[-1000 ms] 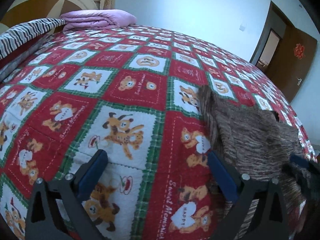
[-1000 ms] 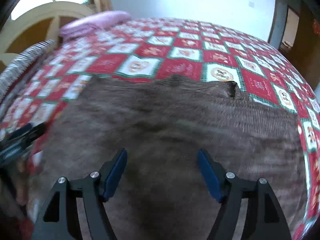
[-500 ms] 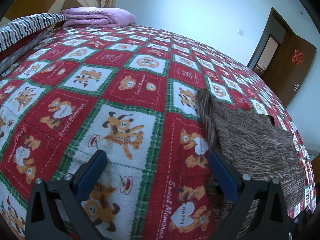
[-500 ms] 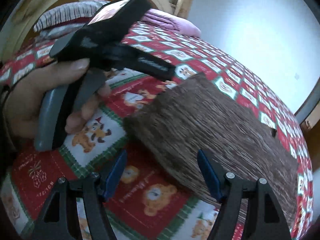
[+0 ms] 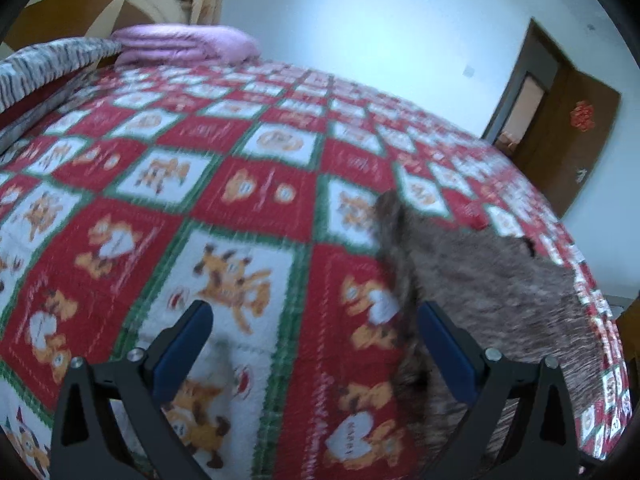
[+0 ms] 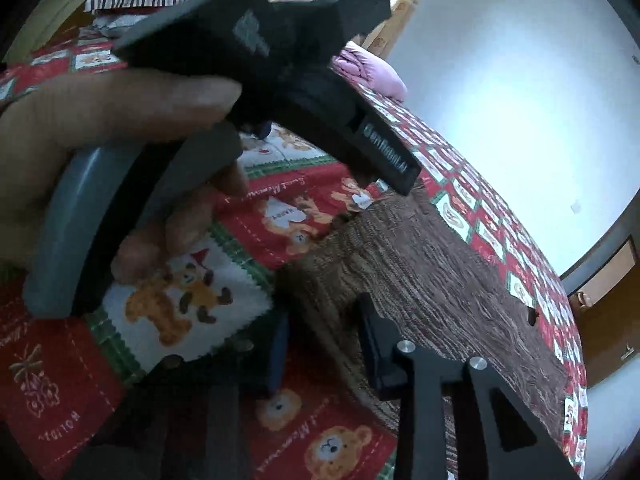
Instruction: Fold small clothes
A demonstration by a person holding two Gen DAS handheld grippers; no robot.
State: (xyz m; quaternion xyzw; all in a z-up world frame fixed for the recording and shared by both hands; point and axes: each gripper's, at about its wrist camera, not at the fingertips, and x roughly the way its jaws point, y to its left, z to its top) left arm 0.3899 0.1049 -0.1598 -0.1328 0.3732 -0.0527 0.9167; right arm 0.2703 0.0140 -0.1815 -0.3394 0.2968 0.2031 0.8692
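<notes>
Two hand-held claws work over a bed dressed in a red, white and green teddy-bear bedspread [image 5: 240, 200]. The left claw [image 5: 316, 344] hangs wide open above the bedspread, gripping nothing; its right finger sits at the near left edge of a brown knitted garment [image 5: 500, 280], which spreads flat ahead and to the right of it. The right claw [image 6: 322, 344] has its fingers drawn about halfway together over the garment's [image 6: 440, 280] near corner; whether they pinch the cloth cannot be told. Just ahead and to the left of the right claw, a hand [image 6: 100, 128] grips the handle of the left claw's body [image 6: 280, 52]. Farther ahead of the left claw lie a folded pink quilt [image 5: 184, 42] and a striped pillow [image 5: 48, 64] by the headboard. Far right, a brown door [image 5: 576, 140] stands open.
</notes>
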